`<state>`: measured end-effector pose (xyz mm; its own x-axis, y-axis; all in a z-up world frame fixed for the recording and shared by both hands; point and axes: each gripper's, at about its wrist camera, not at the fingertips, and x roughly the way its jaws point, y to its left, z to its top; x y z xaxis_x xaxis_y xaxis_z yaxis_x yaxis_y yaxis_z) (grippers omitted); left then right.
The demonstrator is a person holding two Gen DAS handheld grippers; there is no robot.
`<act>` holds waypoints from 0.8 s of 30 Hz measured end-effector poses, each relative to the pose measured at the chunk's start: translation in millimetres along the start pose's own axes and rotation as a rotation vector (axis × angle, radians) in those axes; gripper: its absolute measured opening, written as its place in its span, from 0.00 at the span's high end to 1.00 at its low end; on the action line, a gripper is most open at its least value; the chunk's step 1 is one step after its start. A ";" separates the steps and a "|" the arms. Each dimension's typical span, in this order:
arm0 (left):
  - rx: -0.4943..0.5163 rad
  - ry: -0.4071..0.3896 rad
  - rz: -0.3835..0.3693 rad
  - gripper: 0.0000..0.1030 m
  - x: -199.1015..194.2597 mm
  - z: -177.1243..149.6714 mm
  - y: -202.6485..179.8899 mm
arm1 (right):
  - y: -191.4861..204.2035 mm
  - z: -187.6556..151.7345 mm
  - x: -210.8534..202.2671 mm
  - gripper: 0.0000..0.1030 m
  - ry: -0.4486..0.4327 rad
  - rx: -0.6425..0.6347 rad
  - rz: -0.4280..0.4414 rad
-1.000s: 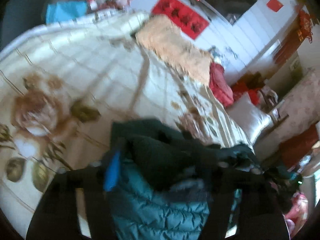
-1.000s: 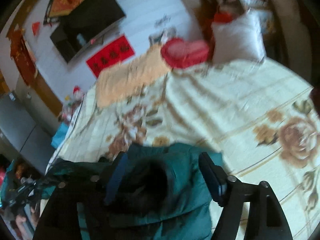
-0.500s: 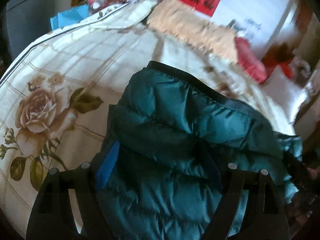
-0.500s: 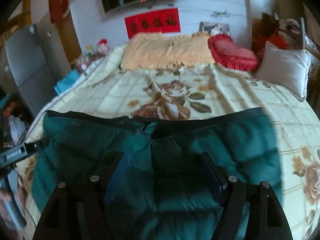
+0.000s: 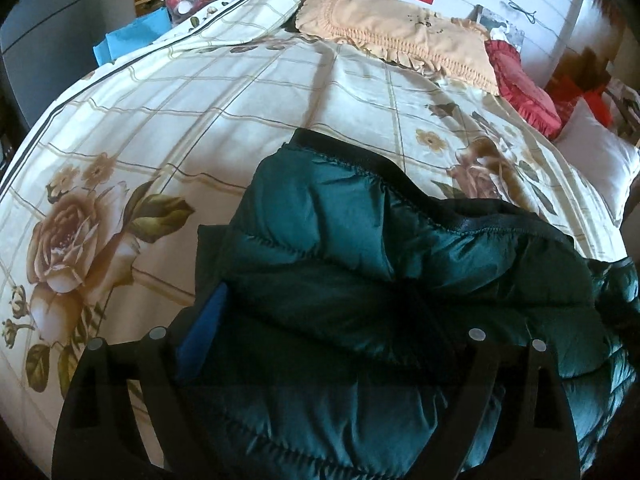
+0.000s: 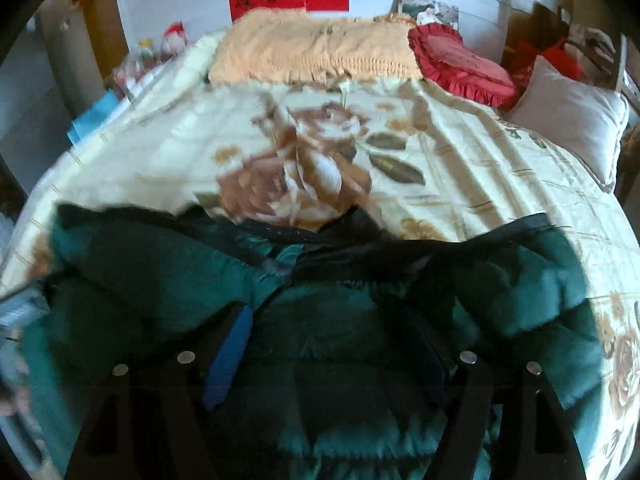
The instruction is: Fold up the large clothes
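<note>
Spreading flat for folding, the teal puffer jacket (image 5: 360,280) is gripped on the bed (image 5: 200,120) between both grippers' fingers (image 5: 200,336), left gripper (image 5: 320,344) and right gripper (image 6: 332,356).

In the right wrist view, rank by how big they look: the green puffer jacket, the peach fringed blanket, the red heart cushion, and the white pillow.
1. Green puffer jacket, though it lies nearest the camera.
2. Peach fringed blanket.
3. White pillow and red heart cushion look alike; the fisheye edge makes ranking them unsure.
</note>
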<state>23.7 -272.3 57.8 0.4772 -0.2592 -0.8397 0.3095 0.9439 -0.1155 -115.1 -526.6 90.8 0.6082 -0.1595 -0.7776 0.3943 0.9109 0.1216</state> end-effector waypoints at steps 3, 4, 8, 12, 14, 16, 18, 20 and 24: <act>0.002 -0.001 0.004 0.13 -0.3 -0.7 -1.2 | -18.6 3.2 -20.8 0.28 -0.065 0.007 -0.075; 0.003 -0.002 0.005 0.12 -0.3 -0.5 -1.0 | -24.9 3.4 -19.9 0.28 -0.057 0.007 -0.101; 0.007 -0.001 0.002 0.12 0.1 0.8 -2.4 | -57.7 -7.8 7.3 0.28 0.046 0.045 -0.188; 0.018 -0.010 0.013 0.10 3.5 2.8 -5.9 | -71.2 -20.6 19.9 0.28 0.018 0.113 -0.160; 0.021 -0.017 0.020 0.09 4.7 2.7 -6.7 | -66.5 -21.0 20.6 0.28 0.026 0.085 -0.186; 0.022 -0.016 0.017 0.09 4.3 2.7 -7.4 | -62.1 -17.4 15.9 0.28 0.054 0.078 -0.200; 0.031 -0.011 0.005 0.09 -1.3 4.6 -6.1 | -55.9 -13.8 -3.4 0.28 0.030 0.098 -0.195; 0.031 -0.028 -0.002 0.09 -12.1 7.5 -2.3 | -44.7 -13.7 -23.5 0.28 -0.027 0.088 -0.145; 0.000 -0.077 -0.013 0.09 -25.3 12.9 4.4 | 0.0 -9.8 -46.6 0.28 -0.070 0.009 -0.002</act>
<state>23.6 -264.3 85.4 0.5355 -0.2862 -0.7946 0.3156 0.9405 -0.1260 -150.2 -515.4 121.0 0.6539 -0.1875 -0.7330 0.4015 0.9072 0.1261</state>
